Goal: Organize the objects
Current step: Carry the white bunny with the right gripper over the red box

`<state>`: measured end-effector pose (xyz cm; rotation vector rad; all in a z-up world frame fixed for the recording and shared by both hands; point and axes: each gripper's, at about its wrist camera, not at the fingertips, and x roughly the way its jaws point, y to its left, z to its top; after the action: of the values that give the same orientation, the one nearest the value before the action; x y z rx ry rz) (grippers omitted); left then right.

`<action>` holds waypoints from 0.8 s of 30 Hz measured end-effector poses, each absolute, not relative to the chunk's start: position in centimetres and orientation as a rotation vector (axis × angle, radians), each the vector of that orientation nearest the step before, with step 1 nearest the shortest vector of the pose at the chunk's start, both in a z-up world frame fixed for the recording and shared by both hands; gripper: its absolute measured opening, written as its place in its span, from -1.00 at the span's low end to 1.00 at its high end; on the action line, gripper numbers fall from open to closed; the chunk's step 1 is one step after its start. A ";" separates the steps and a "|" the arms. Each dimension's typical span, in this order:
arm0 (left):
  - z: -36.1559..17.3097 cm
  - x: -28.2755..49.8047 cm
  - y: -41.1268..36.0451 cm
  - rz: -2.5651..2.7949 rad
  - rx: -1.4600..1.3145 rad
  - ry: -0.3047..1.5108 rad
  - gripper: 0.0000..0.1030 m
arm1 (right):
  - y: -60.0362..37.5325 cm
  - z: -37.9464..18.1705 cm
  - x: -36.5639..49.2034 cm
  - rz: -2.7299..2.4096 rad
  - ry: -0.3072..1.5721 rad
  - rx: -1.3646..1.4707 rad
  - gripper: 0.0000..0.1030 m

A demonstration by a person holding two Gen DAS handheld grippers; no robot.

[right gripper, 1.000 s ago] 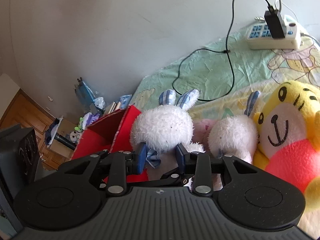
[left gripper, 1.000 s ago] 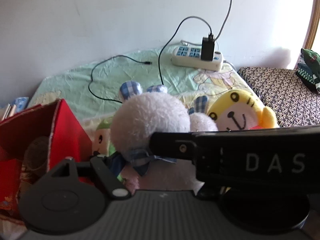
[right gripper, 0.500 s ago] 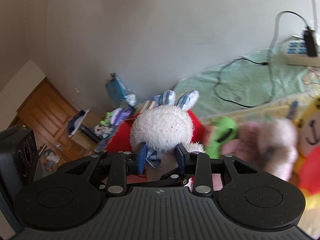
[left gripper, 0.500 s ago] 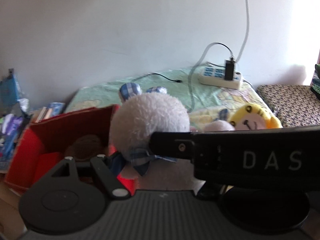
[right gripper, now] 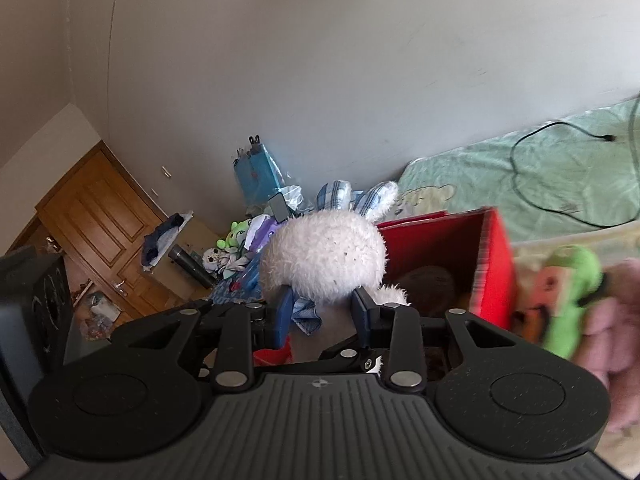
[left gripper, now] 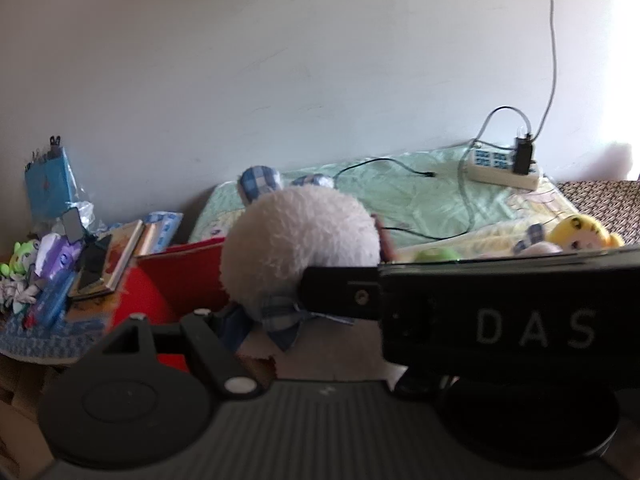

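The bed (right gripper: 560, 168) lies behind the red box (right gripper: 494, 264). Above that box's near-left corner hangs the white plush rabbit (right gripper: 324, 256), clamped at its neck by the right tongs (right gripper: 322, 314). Left tongs (left gripper: 256, 320): one finger shows beside the rabbit; grip unclear.

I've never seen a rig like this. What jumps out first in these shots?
A fluffy white plush bunny with blue checked ears fills the middle, pinched at its neck by the right gripper. Just behind it sits an open red box beside a green-sheeted bed, with a green plush toy at right.
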<state>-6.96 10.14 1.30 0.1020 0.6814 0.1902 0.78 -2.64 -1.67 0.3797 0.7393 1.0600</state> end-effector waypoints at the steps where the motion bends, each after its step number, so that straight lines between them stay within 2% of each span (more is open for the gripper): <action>1: 1.2 -6.9 11.2 0.190 0.109 0.687 0.39 | -1.7 -1.9 0.6 1.055 0.748 0.383 -0.29; 9: -0.4 -6.3 18.7 0.184 0.161 0.755 0.39 | 5.2 -3.7 0.8 1.020 0.832 0.452 -0.29; 24: -4.2 -4.3 25.9 0.188 0.179 0.914 0.48 | 11.3 -7.9 2.5 0.940 1.115 0.607 -0.29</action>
<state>-4.33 25.92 -4.16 0.1787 0.9140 0.1875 2.52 11.28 -7.88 0.6072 1.1150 0.9403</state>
